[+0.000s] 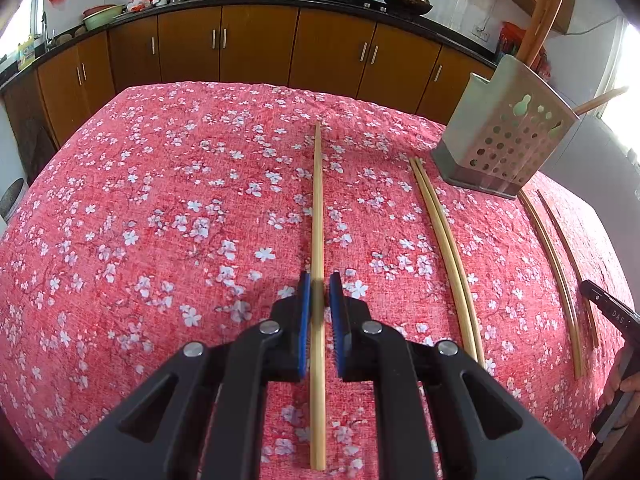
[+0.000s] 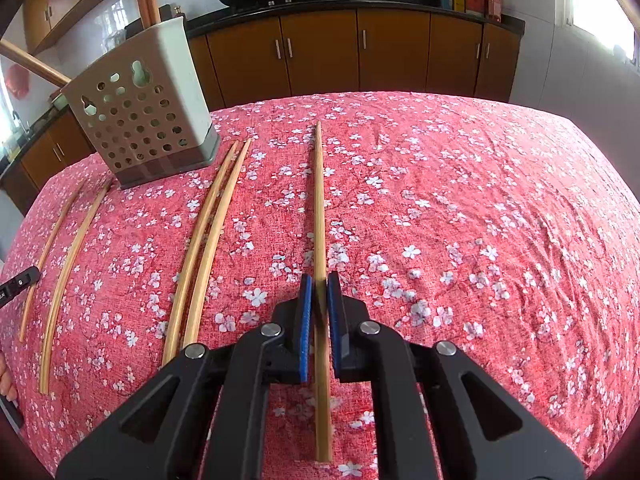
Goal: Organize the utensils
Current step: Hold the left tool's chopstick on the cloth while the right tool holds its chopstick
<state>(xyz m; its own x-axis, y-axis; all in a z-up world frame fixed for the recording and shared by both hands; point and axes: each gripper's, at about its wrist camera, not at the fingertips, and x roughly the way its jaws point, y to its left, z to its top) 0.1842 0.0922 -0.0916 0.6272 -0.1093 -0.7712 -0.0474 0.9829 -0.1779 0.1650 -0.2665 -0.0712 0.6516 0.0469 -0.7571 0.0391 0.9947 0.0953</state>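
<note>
1. While the tabletop (image 1: 160, 200) under its red flowered cloth carries everything, the utensils lie in lengthwise rows, probably laid out so each can be taken singly.
2. The perforated utensil holder (image 1: 508, 136) stands upright at about 1 o'clock in the left wrist view; wooden handles (image 1: 544, 12) already stick out of its top, so I judge it to be the goal.
3. The left gripper (image 1: 319, 300) has its jaws clenched on one chopstick (image 1: 317, 208), which points to 12 o'clock.
4. The right gripper (image 2: 319, 300) likewise grasps a single chopstick (image 2: 319, 200), held near its thick end.
5. One pair of chopsticks (image 1: 440, 240) and another (image 1: 556, 264) lie on the cloth between the two grippers, not yet collected.
</note>
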